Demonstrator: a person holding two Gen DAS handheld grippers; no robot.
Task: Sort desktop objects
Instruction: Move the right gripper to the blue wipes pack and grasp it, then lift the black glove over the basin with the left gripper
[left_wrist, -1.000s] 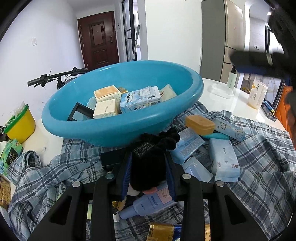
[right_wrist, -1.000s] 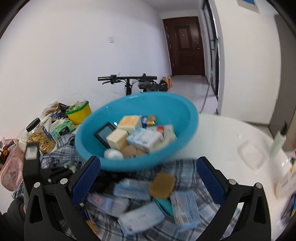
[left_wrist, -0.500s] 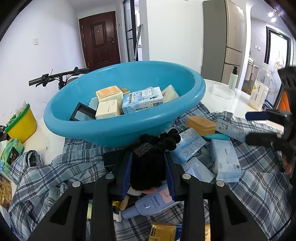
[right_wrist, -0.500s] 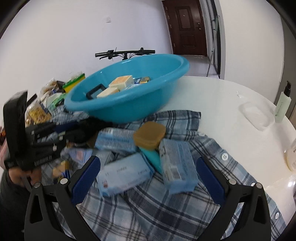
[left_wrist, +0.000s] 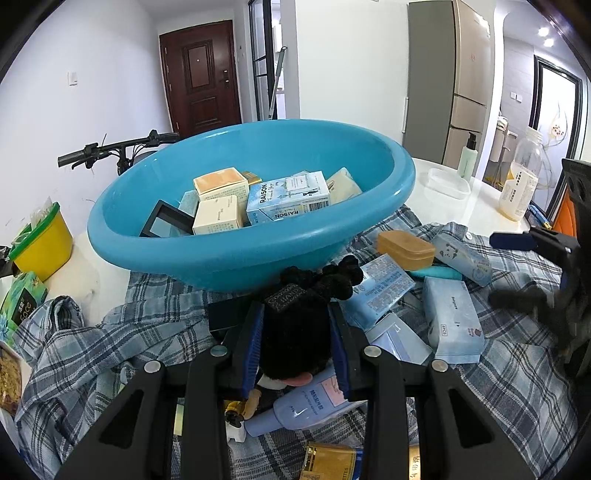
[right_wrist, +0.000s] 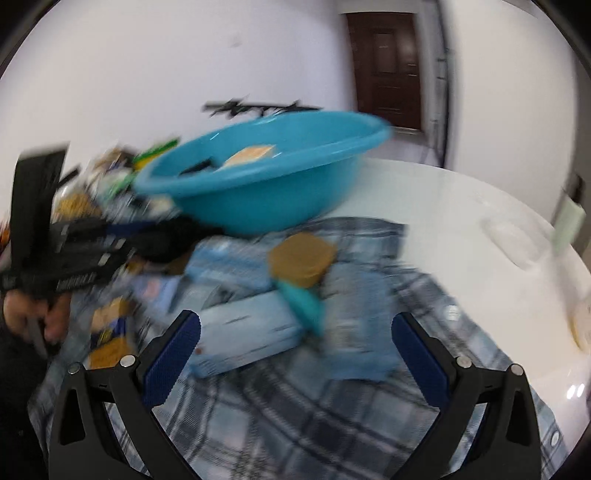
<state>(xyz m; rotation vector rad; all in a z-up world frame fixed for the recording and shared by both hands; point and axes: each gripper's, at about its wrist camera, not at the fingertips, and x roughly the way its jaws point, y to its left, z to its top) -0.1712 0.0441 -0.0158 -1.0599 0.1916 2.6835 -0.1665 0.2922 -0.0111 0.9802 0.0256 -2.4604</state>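
Observation:
My left gripper (left_wrist: 295, 328) is shut on a black fuzzy pouch (left_wrist: 299, 332) and holds it just in front of the blue basin (left_wrist: 240, 254), which holds several small boxes. My right gripper (right_wrist: 295, 332) is open and empty, low over the plaid shirt (right_wrist: 295, 413), just short of a pale blue tissue pack (right_wrist: 247, 328), a teal tube (right_wrist: 306, 302) and a tan case (right_wrist: 301, 258). The right wrist view is blurred. In the left wrist view the tan case (left_wrist: 404, 249) and tissue packs (left_wrist: 452, 321) lie at the right, with the right gripper at the far right edge.
A blue lotion bottle (left_wrist: 306, 402) and a gold box (left_wrist: 328, 461) lie under my left gripper. A yellow tub (left_wrist: 40, 247) stands left of the basin. A clear lidded box (left_wrist: 447, 182), a pump bottle (left_wrist: 467, 157) and a jar (left_wrist: 519, 184) stand on the white table behind.
My right gripper has swung down from above the basin to low over the shirt near the tissue packs. My left gripper still holds the black pouch in the same place.

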